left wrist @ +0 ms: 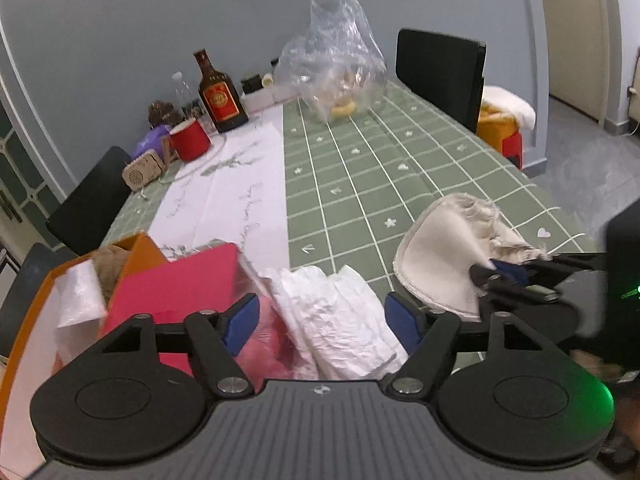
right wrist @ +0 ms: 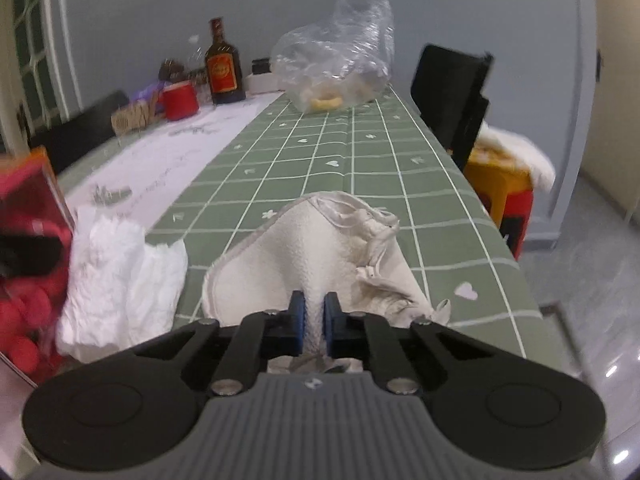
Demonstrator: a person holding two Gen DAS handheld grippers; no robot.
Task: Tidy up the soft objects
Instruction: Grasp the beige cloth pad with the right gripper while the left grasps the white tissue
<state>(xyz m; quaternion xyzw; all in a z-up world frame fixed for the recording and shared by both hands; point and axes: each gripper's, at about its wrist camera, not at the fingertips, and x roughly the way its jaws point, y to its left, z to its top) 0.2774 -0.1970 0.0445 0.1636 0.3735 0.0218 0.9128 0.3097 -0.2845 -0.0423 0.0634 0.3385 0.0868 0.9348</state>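
Note:
My left gripper (left wrist: 322, 322) stands open low over the table's near end. A crumpled white cloth (left wrist: 340, 312) lies between its blue pads, beside a pink soft bundle (left wrist: 268, 340). Left of it is an orange box (left wrist: 36, 320) with a pink lid (left wrist: 180, 284) and soft things inside. A cream cloth pouch (right wrist: 304, 256) lies on the green checked tablecloth (right wrist: 360, 152). My right gripper (right wrist: 314, 320) is shut on the pouch's near edge, pinching a fold between its pads. In the left wrist view that gripper (left wrist: 492, 276) grips the pouch (left wrist: 440, 248) from the right.
At the far end stand a clear plastic bag (left wrist: 336, 64), a brown bottle (left wrist: 218, 96), a red cup (left wrist: 190, 140) and small clutter. Black chairs (left wrist: 440, 68) flank the table. An orange stool (right wrist: 500, 184) stands off the right edge. A white runner (left wrist: 228, 192) covers the left half.

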